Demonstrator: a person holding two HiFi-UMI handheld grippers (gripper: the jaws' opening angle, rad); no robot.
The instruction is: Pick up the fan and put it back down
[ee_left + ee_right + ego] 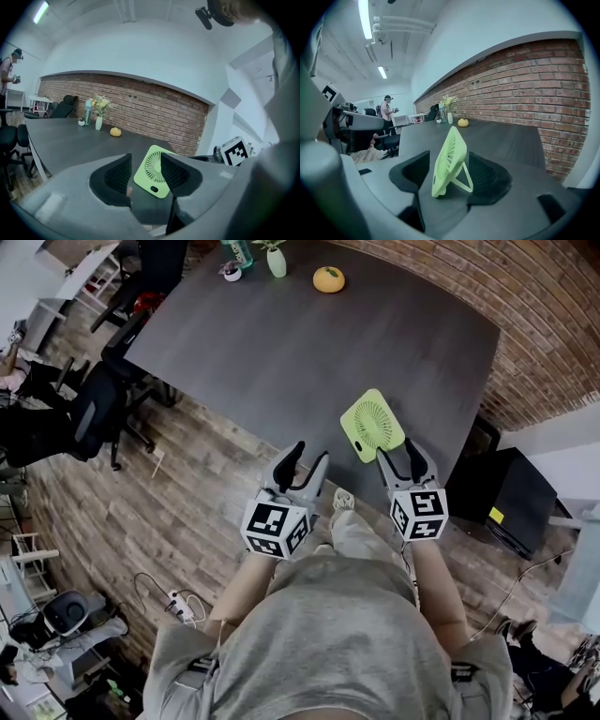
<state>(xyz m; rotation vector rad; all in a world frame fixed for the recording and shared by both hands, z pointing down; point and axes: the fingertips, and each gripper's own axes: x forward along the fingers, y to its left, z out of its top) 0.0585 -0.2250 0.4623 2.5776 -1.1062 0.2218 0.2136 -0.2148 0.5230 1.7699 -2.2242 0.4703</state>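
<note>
I see a light green square plastic fan [372,425] standing on the dark grey bench [281,352]. In the head view it is a little right of the middle, close to the near edge of the bench. It leans back on a thin green leg.

My right tool [399,454] is just below the fan in that view and points at it. Its two jaws are wide apart. In the right gripper view the fan shows side-on in the gap between the jaws. The black pads do not press on it, so this tool holds nothing.

My left tool [310,457] is to the left of the right one, low in the middle of the frame. It is by the bench edge, above the brown wooden floor [206,484]. Its jaws are apart too, with nothing in them. In the left gripper view the fan's round grill shows through the gap, farther off on the bench.

At the top of the head view, at the far end of the bench, are a small round orange thing [328,279] and a white vase with flowers [276,261]. A red brick wall [534,324] fills the upper right. A black office chair [94,413] stands at the left. A black box [502,495] sits on the floor at the right.
</note>
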